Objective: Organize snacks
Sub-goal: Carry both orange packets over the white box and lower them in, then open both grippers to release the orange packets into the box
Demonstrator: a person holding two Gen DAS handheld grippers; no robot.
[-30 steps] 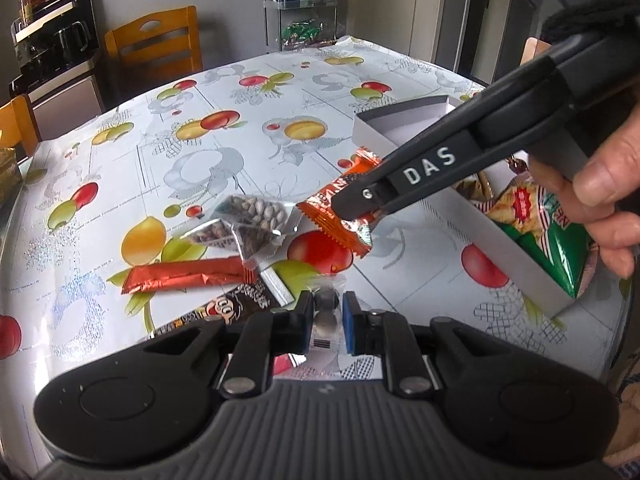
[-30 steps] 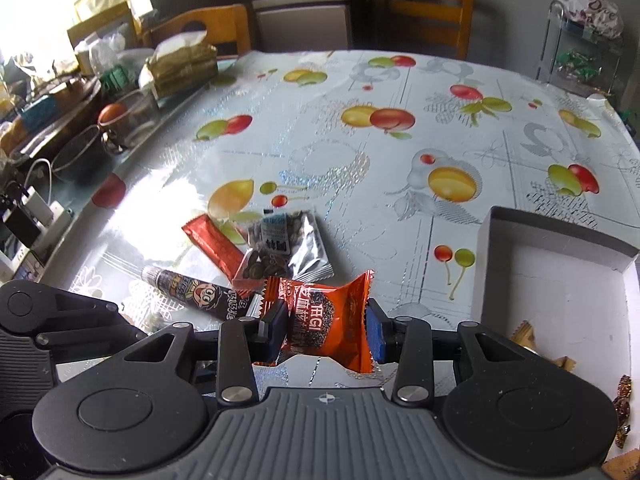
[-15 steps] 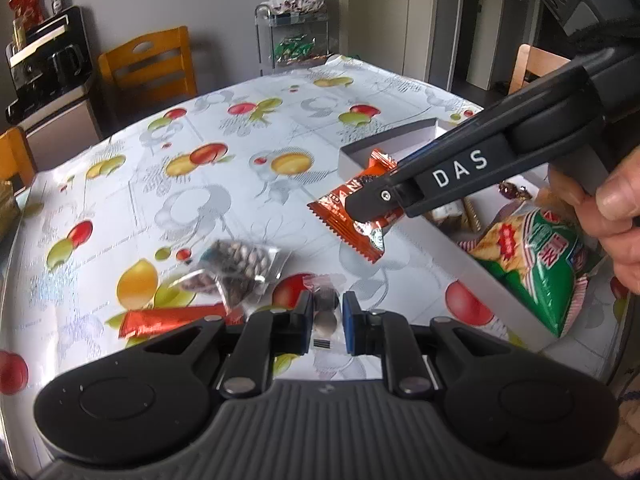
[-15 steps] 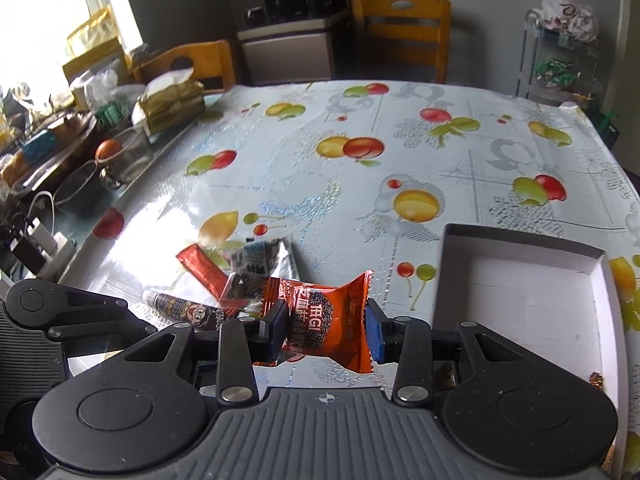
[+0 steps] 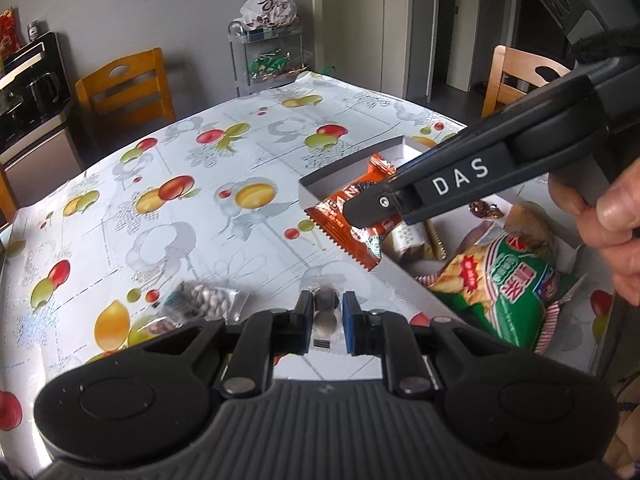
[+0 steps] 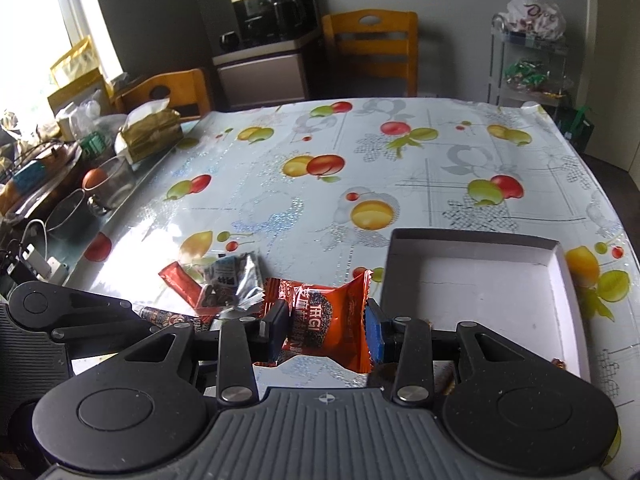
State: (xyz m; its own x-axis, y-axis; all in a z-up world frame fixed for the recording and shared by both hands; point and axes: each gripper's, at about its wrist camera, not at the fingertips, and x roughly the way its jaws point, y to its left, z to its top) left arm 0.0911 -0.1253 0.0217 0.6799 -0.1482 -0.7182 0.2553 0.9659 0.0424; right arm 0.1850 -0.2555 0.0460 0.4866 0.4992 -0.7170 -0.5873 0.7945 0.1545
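— While the right gripper (image 6: 326, 330) hangs over the table (image 6: 280, 200), what sits between its pads?

— An orange snack packet (image 6: 324, 320), clamped from both sides and clear of the tablecloth. In the left wrist view that same packet (image 5: 352, 224) hangs at the near left corner of the white box (image 5: 344, 170), partly over its rim, with the right gripper (image 5: 372, 210) reaching in from the right and a hand (image 5: 608, 232) behind it.

— And the left gripper (image 5: 327, 326)?

— Clenched almost fully — its fingers pinch a small clear sachet (image 5: 325, 314) with dark round pieces inside, held above the table near its front edge.

— What is already in the box?

— A green chip bag (image 5: 504, 284) fills the near end, some small wrapped sweets (image 5: 412, 240) lie beside it, and the far end of the box (image 6: 480, 280) is bare white card.

— What lies on the table outside it?

— A clear bag of seeds (image 5: 204, 300) just left of the left gripper; from the right wrist view that bag (image 6: 228, 280) overlaps a red stick pack (image 6: 178, 284), with a dark printed bar (image 6: 168, 316) nearer the front edge. All three are left of the box, well apart from it.

— Anything along the table's edges?

— A wooden chair (image 6: 370, 46) stands at the far edge, and clutter — a tissue pack (image 6: 150, 132) among it — lines the left edge.
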